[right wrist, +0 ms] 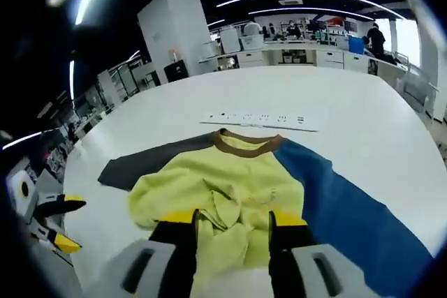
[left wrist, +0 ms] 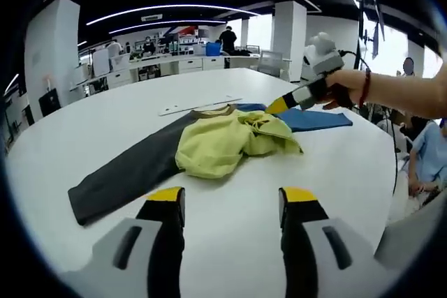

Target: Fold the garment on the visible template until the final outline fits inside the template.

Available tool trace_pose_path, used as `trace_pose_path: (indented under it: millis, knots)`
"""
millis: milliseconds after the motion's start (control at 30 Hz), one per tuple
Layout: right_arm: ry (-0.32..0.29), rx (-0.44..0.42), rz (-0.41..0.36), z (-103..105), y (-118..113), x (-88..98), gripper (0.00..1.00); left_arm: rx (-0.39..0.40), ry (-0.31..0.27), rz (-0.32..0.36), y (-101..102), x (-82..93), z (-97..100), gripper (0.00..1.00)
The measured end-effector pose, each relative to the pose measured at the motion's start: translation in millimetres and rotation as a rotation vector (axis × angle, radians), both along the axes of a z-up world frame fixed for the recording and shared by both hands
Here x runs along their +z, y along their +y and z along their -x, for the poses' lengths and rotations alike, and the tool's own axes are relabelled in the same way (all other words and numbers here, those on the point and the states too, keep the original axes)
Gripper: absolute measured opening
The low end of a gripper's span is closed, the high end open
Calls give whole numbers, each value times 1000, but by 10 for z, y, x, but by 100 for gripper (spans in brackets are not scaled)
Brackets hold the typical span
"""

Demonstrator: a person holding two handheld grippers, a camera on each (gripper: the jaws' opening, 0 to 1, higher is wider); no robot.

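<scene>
Behind everything is a big open office with desks and people along the far wall. Below it the round white table [right wrist: 363,123] takes most of both views. The garment [left wrist: 216,146], a yellow shirt with one grey sleeve [left wrist: 122,176] and one blue sleeve [right wrist: 349,207], lies near the frame centre. Its brown collar [right wrist: 248,143] points to the far edge, toward a thin white strip [right wrist: 262,118]; the long axis goes sleeve to sleeve, left to right.

I judge the folding only started: the yellow body is bunched, both sleeves lie out.

My right gripper [right wrist: 234,222] has the yellow cloth between its jaws, apparently pinching it. My left gripper [left wrist: 230,200] is spread, holding nothing, low in its frame.
</scene>
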State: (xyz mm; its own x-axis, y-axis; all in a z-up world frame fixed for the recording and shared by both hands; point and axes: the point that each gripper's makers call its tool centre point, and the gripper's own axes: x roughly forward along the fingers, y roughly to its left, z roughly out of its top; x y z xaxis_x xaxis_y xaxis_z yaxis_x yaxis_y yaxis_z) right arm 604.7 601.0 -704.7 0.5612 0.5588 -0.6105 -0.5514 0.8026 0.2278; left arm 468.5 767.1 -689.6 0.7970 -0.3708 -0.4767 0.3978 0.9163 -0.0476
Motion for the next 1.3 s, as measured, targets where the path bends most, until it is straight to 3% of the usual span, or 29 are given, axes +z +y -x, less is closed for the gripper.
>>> trace_pose_path:
  millis: [167,333,533,667,767,867,933,1100,1233,1300]
  knots:
    - [31,33,-34,258,10,35,39,1,-19,70,-141,61,-144,44]
    - [26,77,-11,507,31,13,40,-19,-25,51,-277,44,-283,41]
    - [60,76,-26,696,65,-107,40,-37,-17,33,-439,-32,-403,37]
    - [56,94,1,806,102,-168,40,-47,-10,52,-518,-75,-460,34]
    - [40,93,39,810,90,-252,35,-56,-1,49,-586,-131,-514,33]
    - [19,89,3,755,118,-258,27,-61,0,45,-650,-160,-571,31]
    - [16,60,22,691,65,-310,21,-63,-9,35,-696,-166,-624,29]
    - [-37,8,-4,527,-29,-197,1,-72,-3,48,-838,-203,-742,24]
    - [-60,-3,1,422,-92,-135,0,-85,2,58,-991,-243,-823,24]
    - [-12,-8,-65,455,-44,-97,0,-87,11,57,-1058,-283,-865,22]
